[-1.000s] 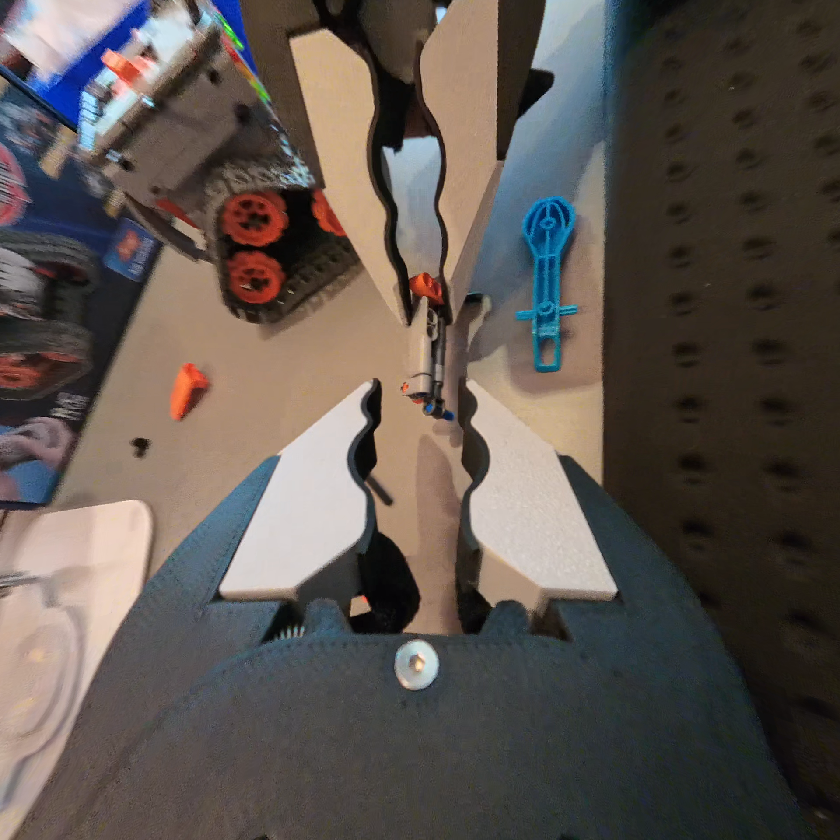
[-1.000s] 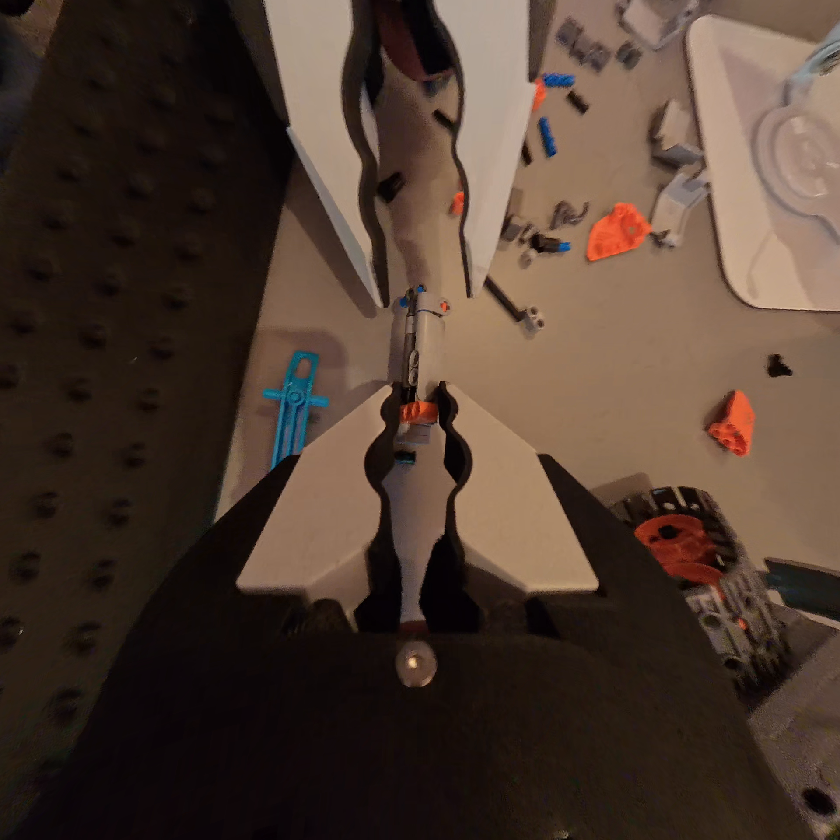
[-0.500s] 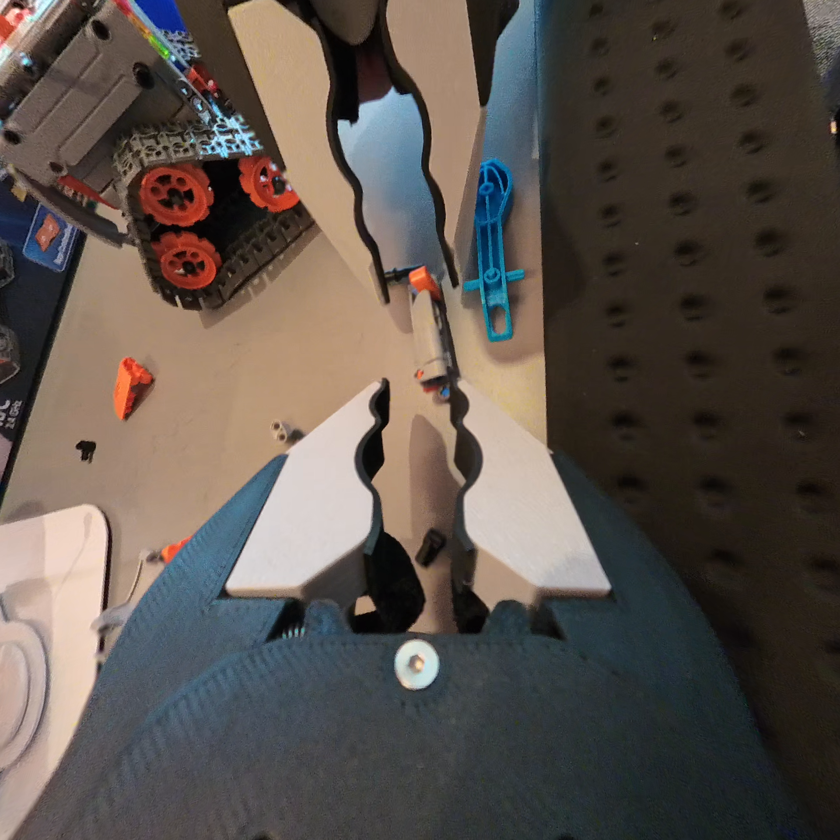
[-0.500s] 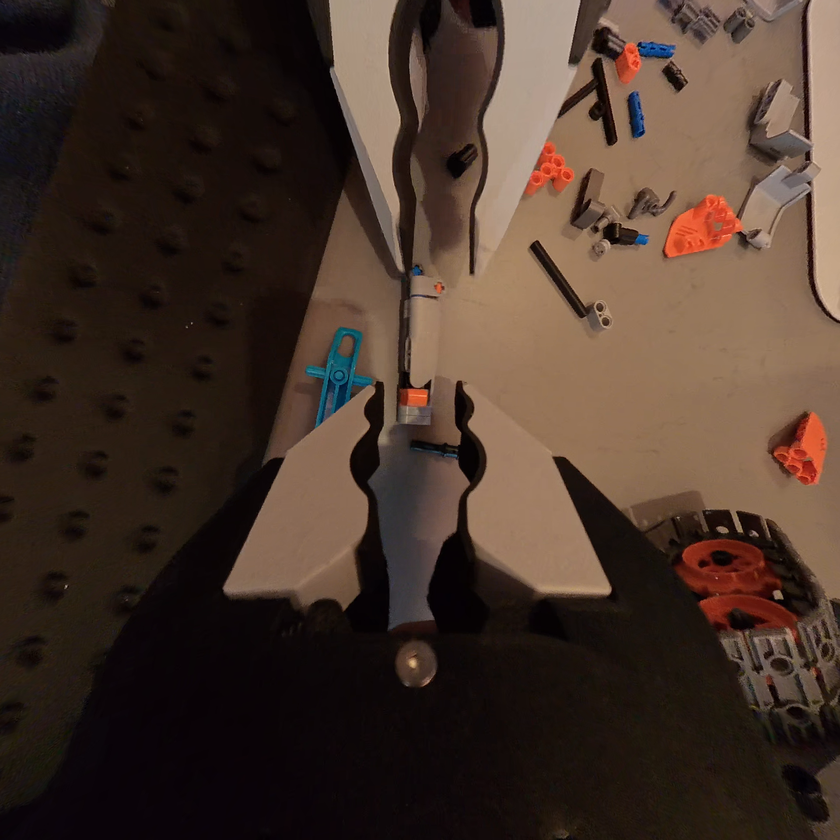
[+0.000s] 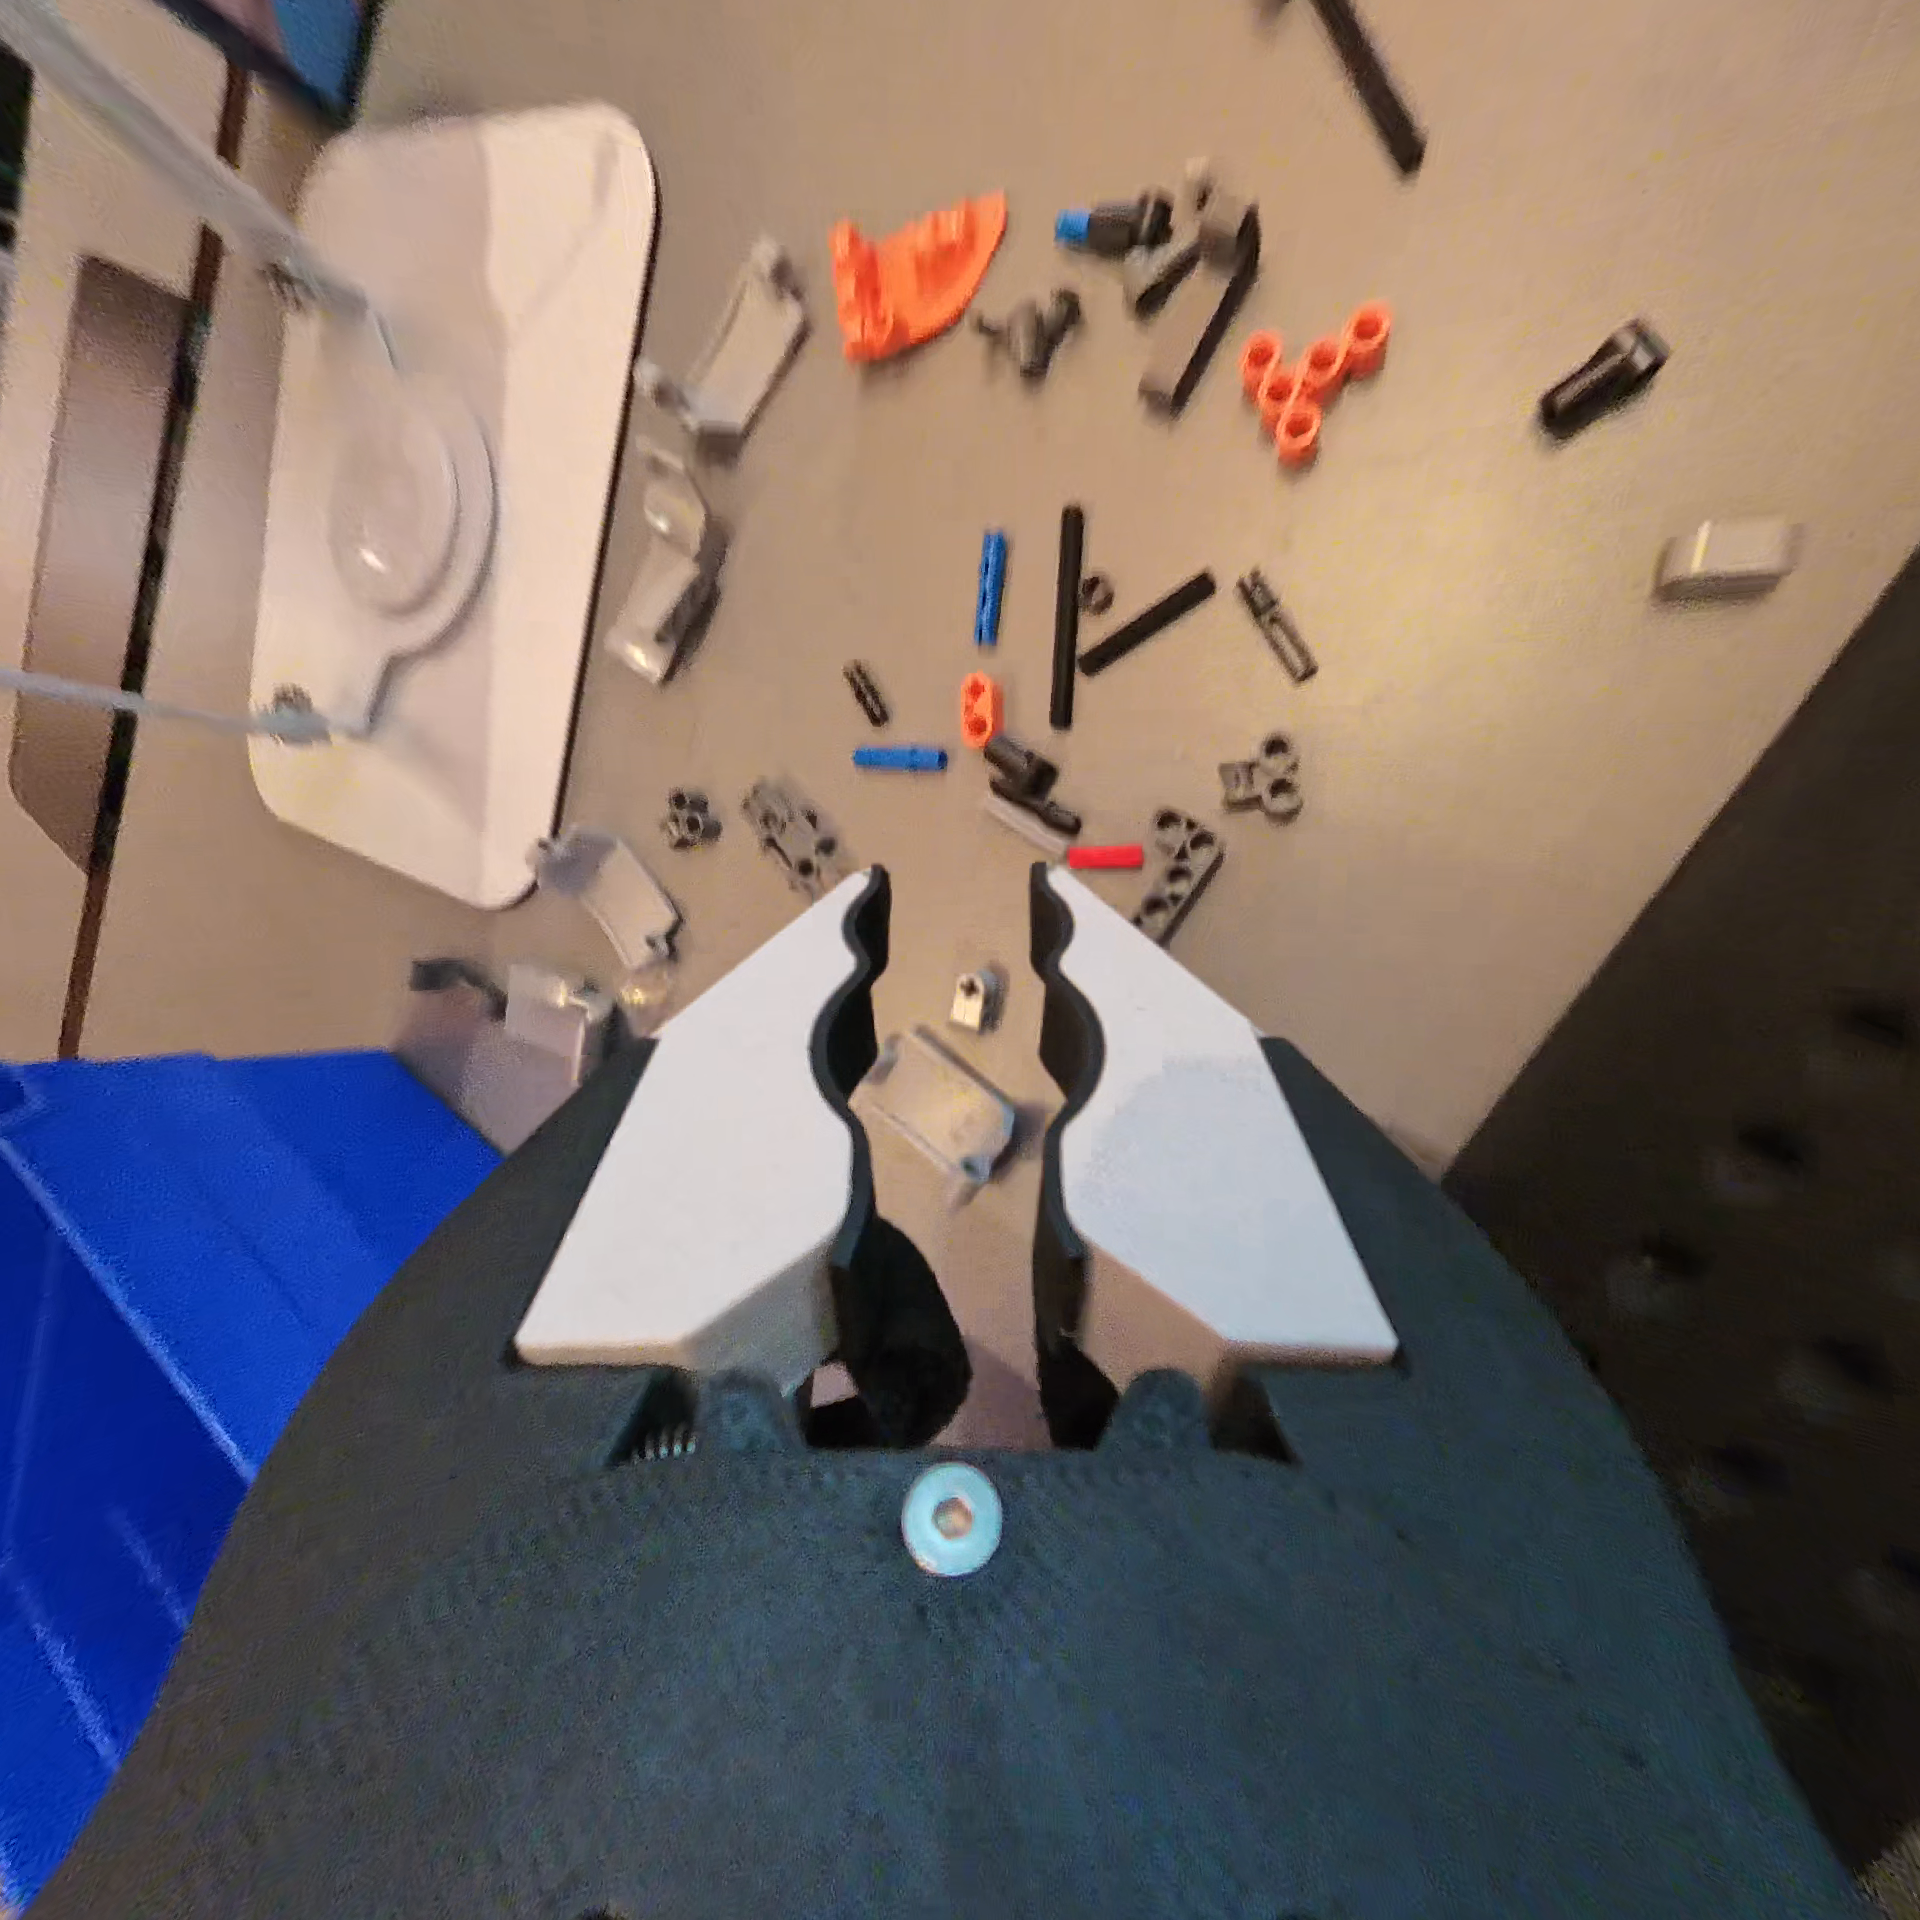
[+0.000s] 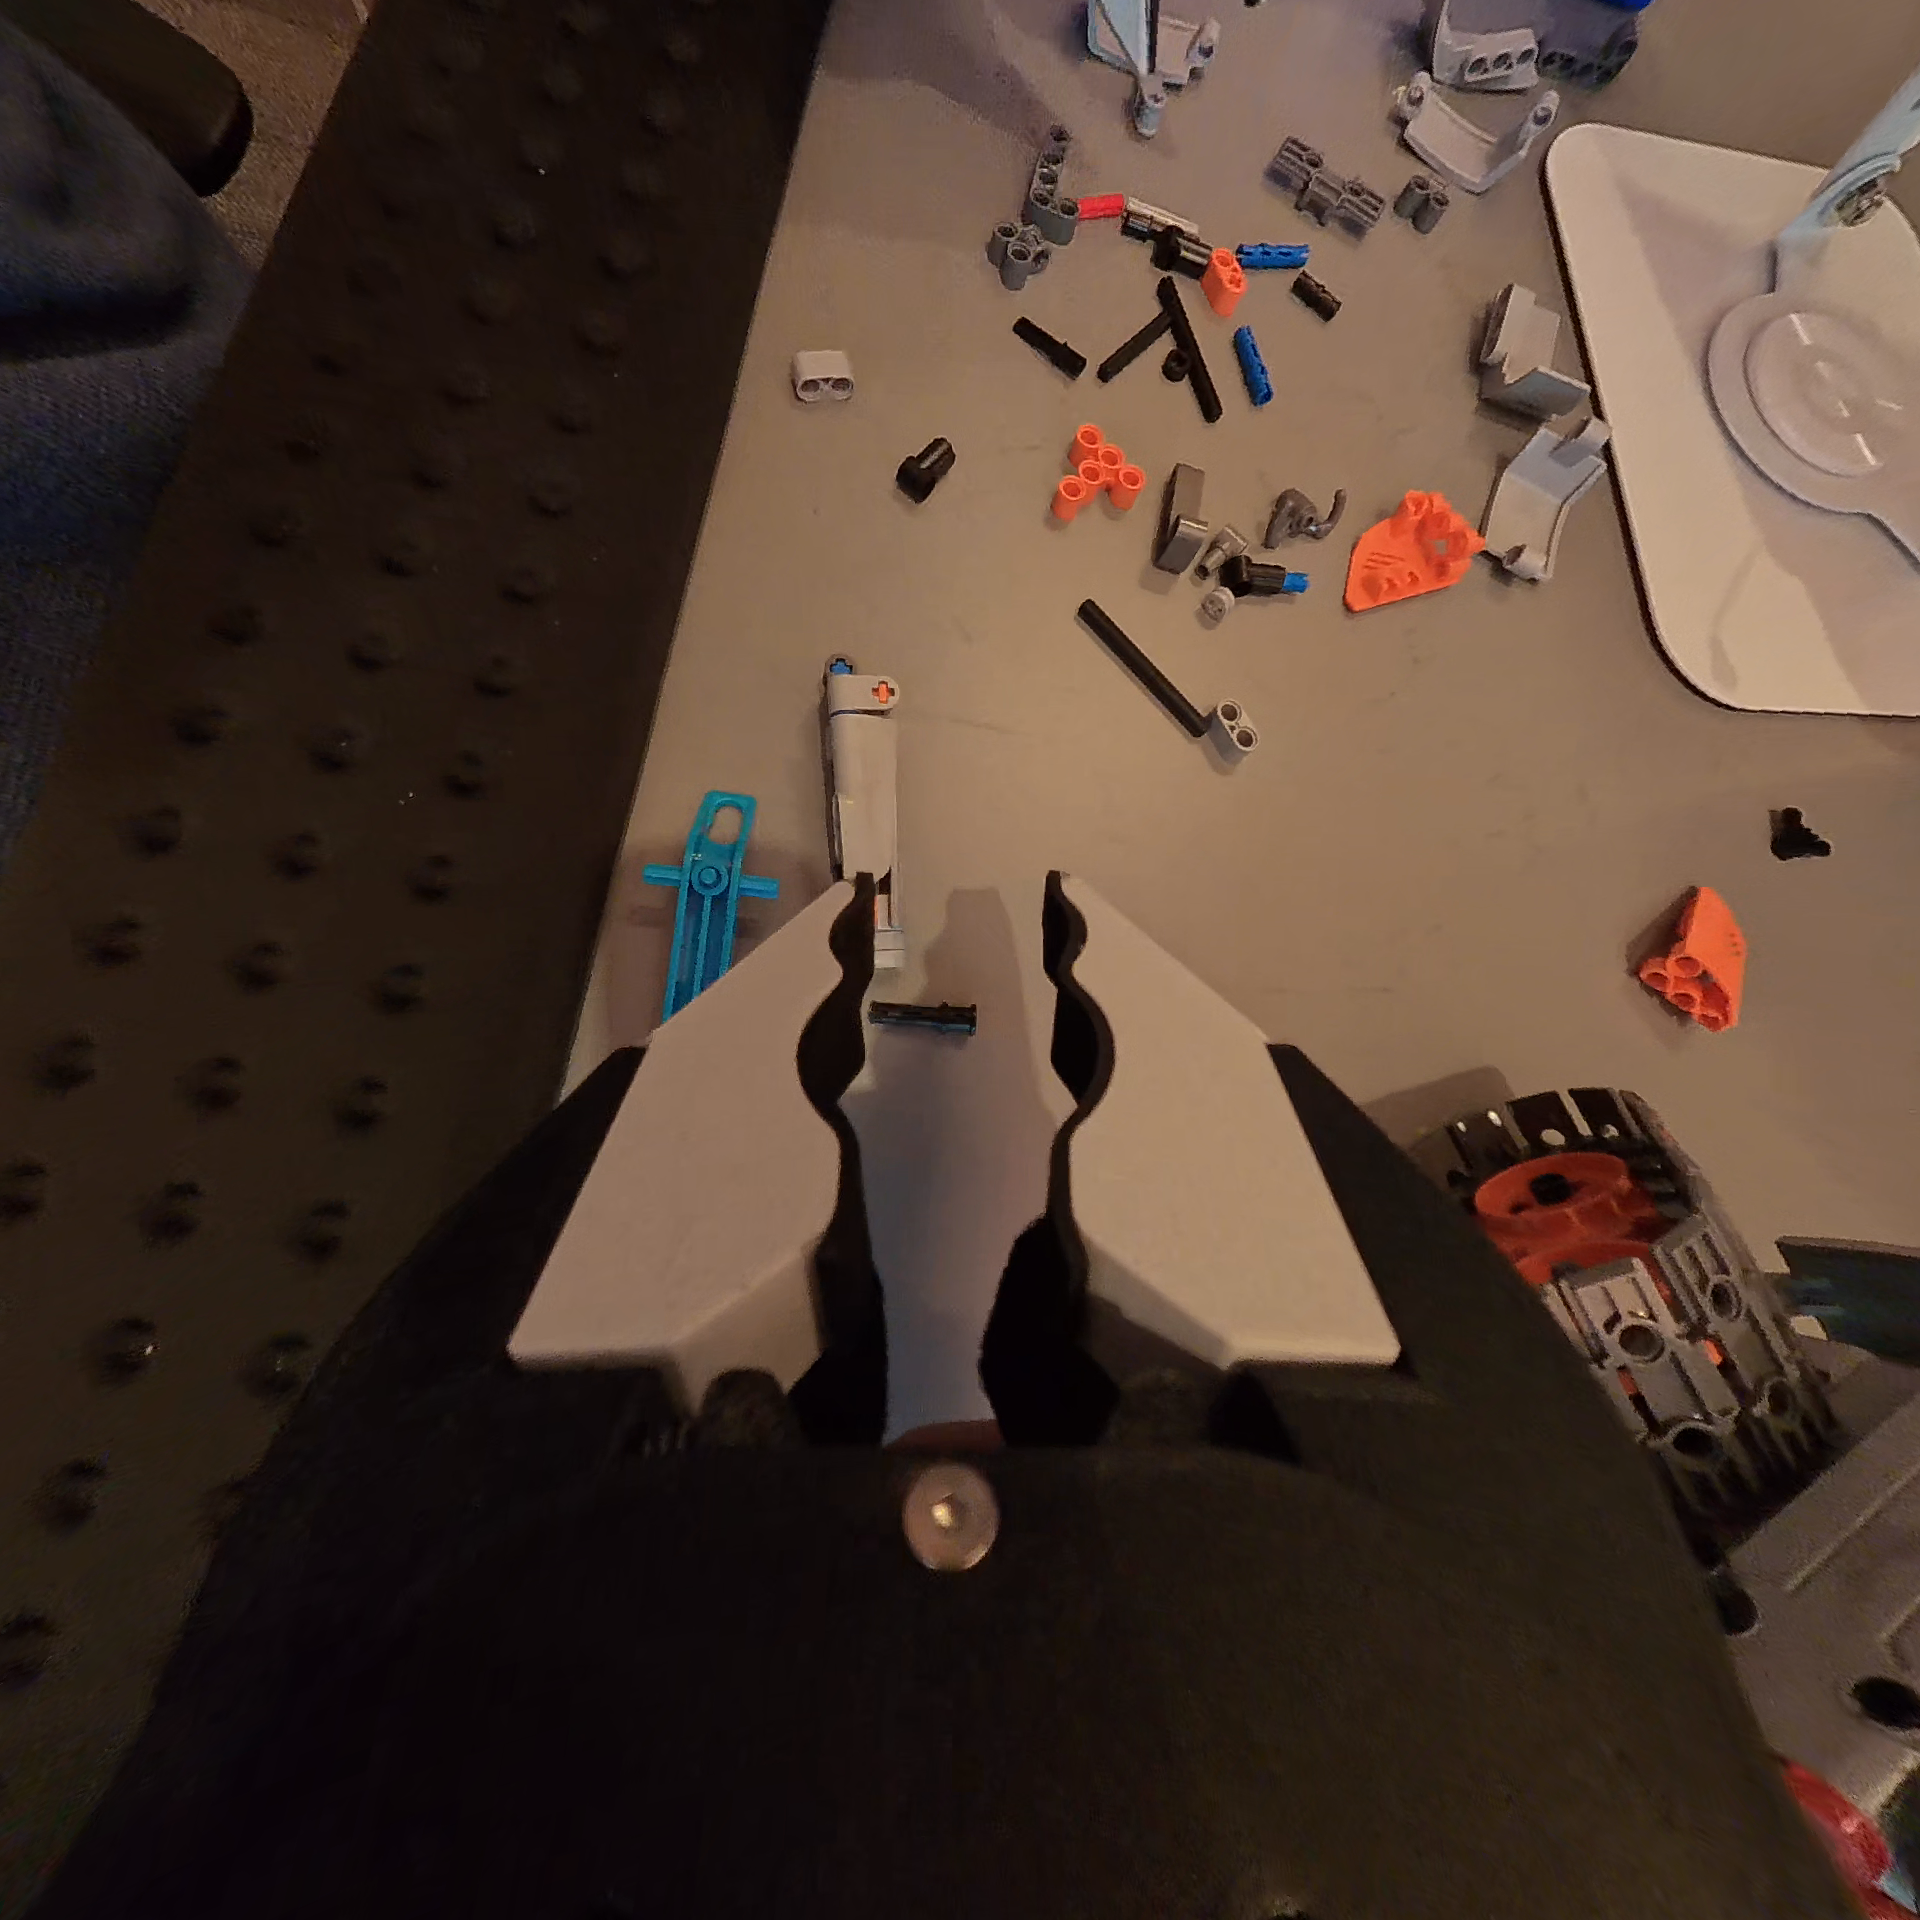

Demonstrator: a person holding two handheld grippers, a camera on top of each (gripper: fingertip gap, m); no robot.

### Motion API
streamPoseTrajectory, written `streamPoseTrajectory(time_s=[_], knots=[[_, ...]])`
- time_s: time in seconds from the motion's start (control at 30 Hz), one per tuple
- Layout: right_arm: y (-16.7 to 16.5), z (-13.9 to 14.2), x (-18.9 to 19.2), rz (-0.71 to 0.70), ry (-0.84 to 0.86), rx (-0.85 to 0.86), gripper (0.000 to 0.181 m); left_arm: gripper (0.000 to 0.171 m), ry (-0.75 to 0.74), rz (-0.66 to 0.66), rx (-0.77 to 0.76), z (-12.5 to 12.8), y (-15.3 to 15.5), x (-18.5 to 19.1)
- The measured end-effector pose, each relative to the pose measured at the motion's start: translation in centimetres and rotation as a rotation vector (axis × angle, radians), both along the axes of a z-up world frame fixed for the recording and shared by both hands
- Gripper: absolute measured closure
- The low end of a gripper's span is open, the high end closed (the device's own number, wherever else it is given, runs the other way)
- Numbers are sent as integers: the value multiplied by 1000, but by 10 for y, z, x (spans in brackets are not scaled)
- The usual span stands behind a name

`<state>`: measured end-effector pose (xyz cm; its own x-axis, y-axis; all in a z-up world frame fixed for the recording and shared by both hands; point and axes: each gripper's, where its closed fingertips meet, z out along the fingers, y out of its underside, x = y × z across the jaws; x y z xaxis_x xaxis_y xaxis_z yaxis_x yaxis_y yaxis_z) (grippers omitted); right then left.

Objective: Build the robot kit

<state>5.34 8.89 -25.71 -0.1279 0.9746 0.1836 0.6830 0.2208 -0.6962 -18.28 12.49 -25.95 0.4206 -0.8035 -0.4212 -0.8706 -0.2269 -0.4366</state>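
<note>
**Both grippers spread and empty over scattered building parts**

The left gripper (image 5: 958, 883) has its fingers spread and grips nothing; a grey panel piece (image 5: 935, 1117) and a small grey connector (image 5: 977, 997) lie on the table (image 5: 1455, 727) between them. The right gripper (image 6: 951, 883) is likewise parted and empty, a black pin (image 6: 923, 1018) between its fingers, a grey cylinder piece (image 6: 862, 779) at its left fingertip and a blue tool (image 6: 707, 894) beyond that.

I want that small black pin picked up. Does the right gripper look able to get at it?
Probably yes. The right gripper is open, and the black pin lies alone on the table between its jaws, nothing over it.
</note>
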Motion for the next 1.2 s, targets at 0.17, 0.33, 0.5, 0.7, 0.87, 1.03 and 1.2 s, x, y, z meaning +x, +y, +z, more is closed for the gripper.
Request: streamPoseTrajectory(time_s=[0.17, 0.33, 0.5, 0.7, 0.87, 1.03, 1.2], knots=[[-1, -3, -1, 6, -2, -16, 151, 148, -44, -71, -124, -16, -25, 8], [-3, -3, -3, 11, 3, -26, 151, 159, -38, -106, -175, -34, -32, 14], [-4, 11, -9, 3, 76, -49, 153, 166, -70, -130, -63, -25, -37, 21], [0, 62, -32, -71, 359, -290, 151, 166, -72, -229, 262, 22, -26, 65], [3, 69, -49, -131, 415, -388, 151, 166, -146, -382, 304, 33, -31, 130], [8, 67, -61, -173, 433, -467, 149, 166, -132, -432, 493, 53, -16, 164], [15, 74, -61, -186, 494, -511, 163, 166, -74, -460, 581, 53, -9, 172]])
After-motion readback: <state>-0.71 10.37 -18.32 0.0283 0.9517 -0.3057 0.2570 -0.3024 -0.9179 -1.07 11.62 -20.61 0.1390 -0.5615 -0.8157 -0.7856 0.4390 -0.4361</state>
